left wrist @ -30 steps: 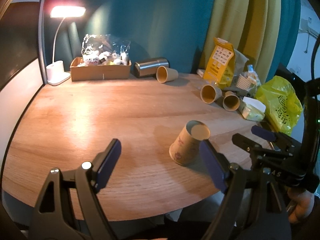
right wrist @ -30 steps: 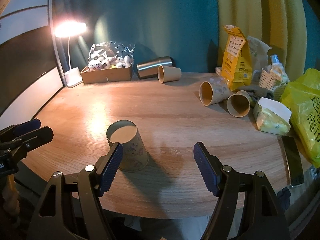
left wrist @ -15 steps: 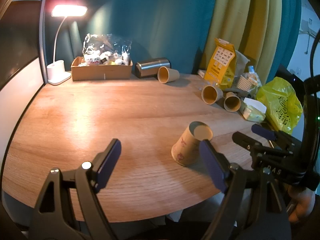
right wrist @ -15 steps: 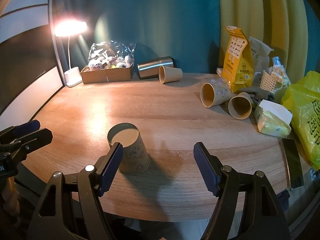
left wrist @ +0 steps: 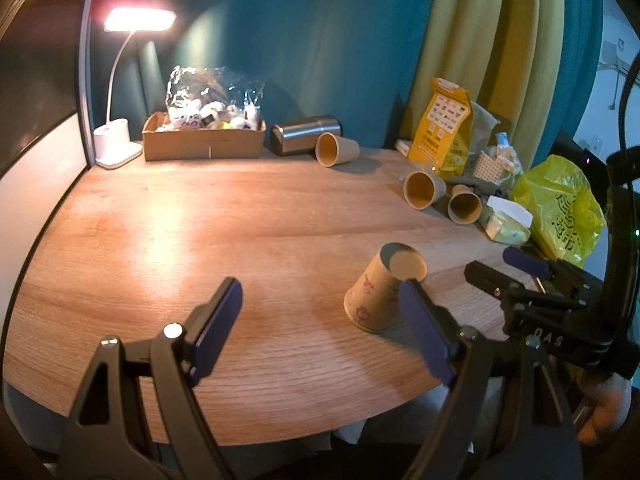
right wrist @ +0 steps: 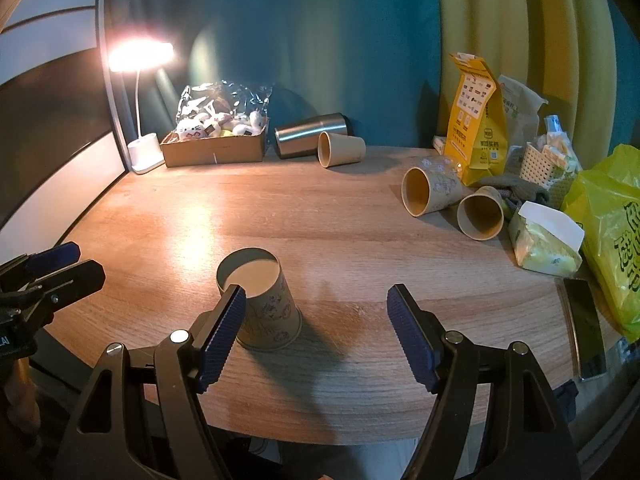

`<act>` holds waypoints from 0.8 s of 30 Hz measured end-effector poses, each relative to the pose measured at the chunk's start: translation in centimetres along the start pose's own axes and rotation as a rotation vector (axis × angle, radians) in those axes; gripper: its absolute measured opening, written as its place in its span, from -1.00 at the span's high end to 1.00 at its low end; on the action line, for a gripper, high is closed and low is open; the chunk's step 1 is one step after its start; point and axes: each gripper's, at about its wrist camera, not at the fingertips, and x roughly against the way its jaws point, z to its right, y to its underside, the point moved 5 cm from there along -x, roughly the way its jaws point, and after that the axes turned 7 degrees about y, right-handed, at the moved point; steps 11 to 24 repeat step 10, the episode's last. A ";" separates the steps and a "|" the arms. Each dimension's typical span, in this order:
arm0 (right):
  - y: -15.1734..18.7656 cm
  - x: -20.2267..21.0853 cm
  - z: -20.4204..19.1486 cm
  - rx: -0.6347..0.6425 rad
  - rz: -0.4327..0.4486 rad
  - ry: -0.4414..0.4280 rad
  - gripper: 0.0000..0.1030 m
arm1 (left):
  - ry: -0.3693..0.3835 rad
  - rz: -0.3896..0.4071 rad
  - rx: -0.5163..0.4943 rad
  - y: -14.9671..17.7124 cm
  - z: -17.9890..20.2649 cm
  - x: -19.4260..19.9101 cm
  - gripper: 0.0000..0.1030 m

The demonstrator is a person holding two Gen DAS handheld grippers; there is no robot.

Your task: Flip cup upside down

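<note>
standing inverted, cup (right wrist: 262, 304), seemingly untouched, both tongs spread

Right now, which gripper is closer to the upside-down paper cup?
Hard to call. The cup sits by the right gripper's left finger and by the left gripper's right finger; neither encloses it.

tan cup (right wrist: 267, 308), printed drawings; blue ribbed fingers (right wrist: 221, 332); wood-grain table (right wrist: 320, 216).

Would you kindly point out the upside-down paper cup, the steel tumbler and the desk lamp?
upside-down paper cup (right wrist: 268, 312), right wrist view, printed side wall.
steel tumbler (right wrist: 310, 134), right wrist view, middle of its body.
desk lamp (left wrist: 140, 25), left wrist view, lit head.
</note>
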 end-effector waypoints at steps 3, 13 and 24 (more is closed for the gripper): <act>-0.2 -0.1 -0.2 0.002 -0.004 -0.001 -0.48 | 0.000 -0.002 0.002 0.0 -0.1 -0.1 -0.60; -0.6 -1.0 -0.5 0.016 -0.017 -0.009 -0.48 | 0.000 -0.011 0.015 -0.1 -0.5 -0.4 -0.60; -0.6 -1.0 -0.5 0.016 -0.017 -0.009 -0.48 | 0.000 -0.011 0.015 -0.1 -0.5 -0.4 -0.60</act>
